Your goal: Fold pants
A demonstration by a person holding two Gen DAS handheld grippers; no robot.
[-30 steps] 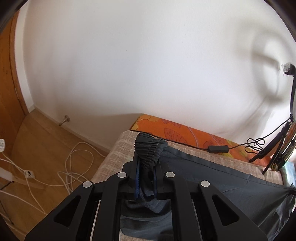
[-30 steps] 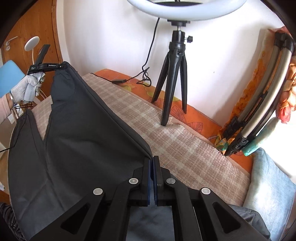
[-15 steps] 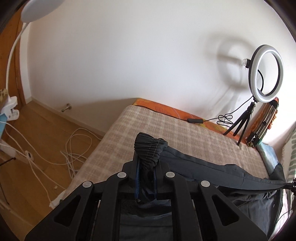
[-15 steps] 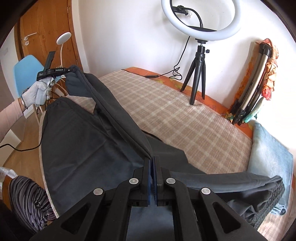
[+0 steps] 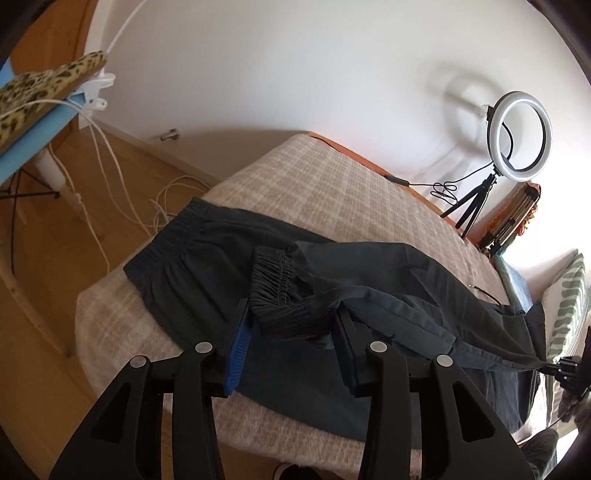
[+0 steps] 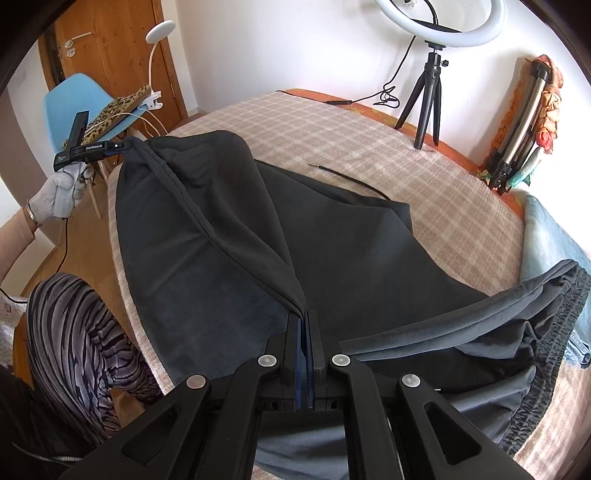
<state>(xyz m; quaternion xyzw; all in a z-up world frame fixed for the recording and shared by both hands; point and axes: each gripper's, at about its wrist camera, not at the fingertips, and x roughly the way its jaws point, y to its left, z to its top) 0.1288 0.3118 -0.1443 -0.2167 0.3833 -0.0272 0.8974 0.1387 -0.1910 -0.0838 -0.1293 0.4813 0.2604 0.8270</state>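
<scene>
Your two grippers hold the dark pants (image 6: 229, 236) stretched over the checked bed cover (image 6: 436, 173).

Your left gripper (image 5: 291, 325) has its jaws spread fairly wide, with a bunched elastic cuff (image 5: 275, 284) of the pants lying between them; you cannot tell from its own camera whether the pads actually pinch it, though in the right wrist view the cloth hangs from that gripper's tip. Your right gripper (image 6: 306, 332) has its jaws pressed nearly together on a folded edge of the fabric. Taking the ring light (image 6: 439, 22) on its tripod as the landmark: the pants lie on the bed cover on the near side of it, waistband (image 5: 173, 236) at the end of the bed far from it, towards the blue chair (image 6: 74, 103).
</scene>
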